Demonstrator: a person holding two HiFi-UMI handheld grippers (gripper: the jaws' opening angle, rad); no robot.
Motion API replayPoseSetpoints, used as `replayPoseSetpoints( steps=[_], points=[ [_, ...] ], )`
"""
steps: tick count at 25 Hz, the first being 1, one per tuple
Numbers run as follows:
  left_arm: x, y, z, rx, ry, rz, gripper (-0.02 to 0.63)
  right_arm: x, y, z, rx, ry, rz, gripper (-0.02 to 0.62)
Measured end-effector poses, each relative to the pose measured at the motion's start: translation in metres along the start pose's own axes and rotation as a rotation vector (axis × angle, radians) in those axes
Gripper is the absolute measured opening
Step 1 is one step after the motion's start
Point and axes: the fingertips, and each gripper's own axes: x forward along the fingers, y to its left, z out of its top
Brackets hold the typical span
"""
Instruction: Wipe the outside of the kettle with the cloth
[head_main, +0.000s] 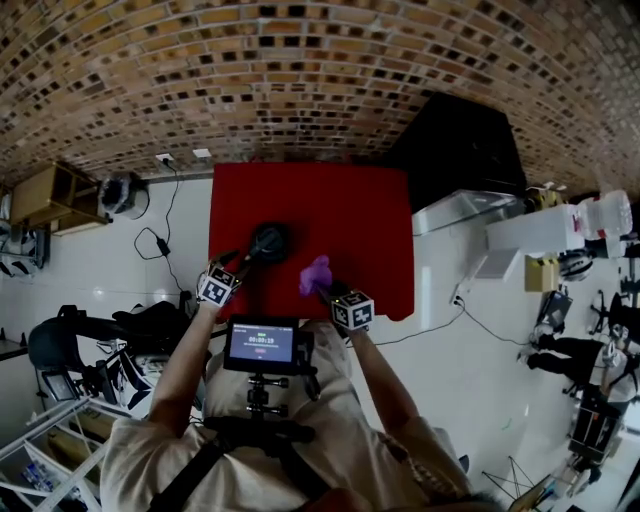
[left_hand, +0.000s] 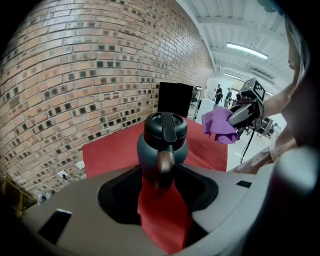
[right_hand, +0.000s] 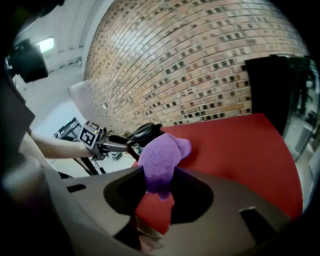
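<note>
On the red tabletop (head_main: 370, 215), the dark kettle (head_main: 268, 243) stands upright near the middle, lid on, with its handle turned toward you. Your left claw (left_hand: 162, 192) reaches in at that handle. Its jaws stand apart with the handle's end between them, and no pad seems to press on it, so the kettle does not look secured yet. Your right claw (right_hand: 157, 197) is clamped on the purple cloth (right_hand: 161, 155). The cloth bunches up above the jaws and hangs in the air just to the right of the kettle, near it but apart from it.

By my reading you are at the very start of the wiping. The cloth is in hand and brought close, but no view shows it touching the kettle's outside. Nearly everything is left: steady the kettle, lay the cloth on its body, and work round the sides and the lid.

Little stands in your way, since the tabletop carries nothing but the kettle. Your own left claw and the handle cover the near side, so that side will likely be the awkward one to reach. Behind the tabletop runs a brick wall (head_main: 300, 70), with a black cabinet (head_main: 455, 150) beyond the far right corner. A cable (head_main: 160, 240) trails over the white floor at the left, well apart from your work.
</note>
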Motion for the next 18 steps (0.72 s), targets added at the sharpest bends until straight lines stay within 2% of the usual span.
replayPoseSetpoints(
  steps=[3,6,13,16,18],
  points=[
    [0.002,-0.010,0.001,0.005,-0.001,-0.059,0.137,0.042,0.058,0.005,-0.197,0.069,0.097,0.149],
    [0.002,-0.015,0.002,0.029,0.000,-0.076,0.106,0.091,0.087,0.005,-0.242,0.083,0.103,0.149],
    [0.000,-0.015,0.001,0.130,0.040,-0.060,0.101,0.174,0.096,-0.030,-0.005,0.155,0.110,0.149],
    [0.001,-0.018,0.003,0.138,0.051,-0.068,0.101,0.204,0.069,-0.064,0.063,0.238,0.061,0.149],
    [0.003,-0.018,0.004,0.140,0.050,-0.071,0.102,0.220,0.039,-0.097,0.100,0.353,-0.005,0.149]
  ],
)
